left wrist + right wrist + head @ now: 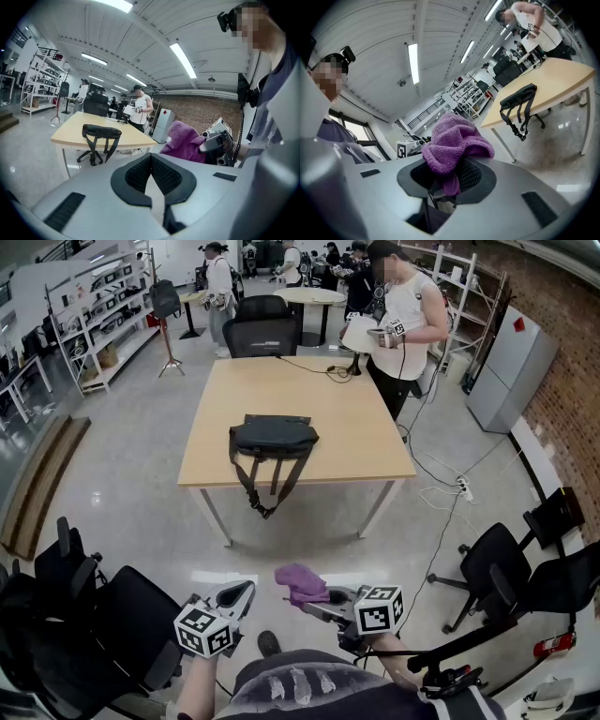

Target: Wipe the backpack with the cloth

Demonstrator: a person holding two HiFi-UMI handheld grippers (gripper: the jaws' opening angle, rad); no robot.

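At the lower middle of the head view, the right tongs (322, 599) are clamped on a purple cloth (302, 582). The right gripper view shows one fold pinched between the jaws and the rest bunched loosely above them. Just to the left, the left tongs (240, 594) have their jaws together with nothing between them.

The backpack (273, 436) lies flat at the centre of the frame, on the near half of the bench (309, 390). Its straps hang over the near edge, and it is well apart from both tongs, so wiping has not begun.

The cloth looks soft, light and floppy. Held by so little, it would likely drag and fold under itself, so a flat press of the bunched part should serve best. The backpack seems soft-sided and fairly light, and it may slide or wrinkle on the smooth bench top. The left tongs would probably do well to hold it by a strap root or an upper edge.
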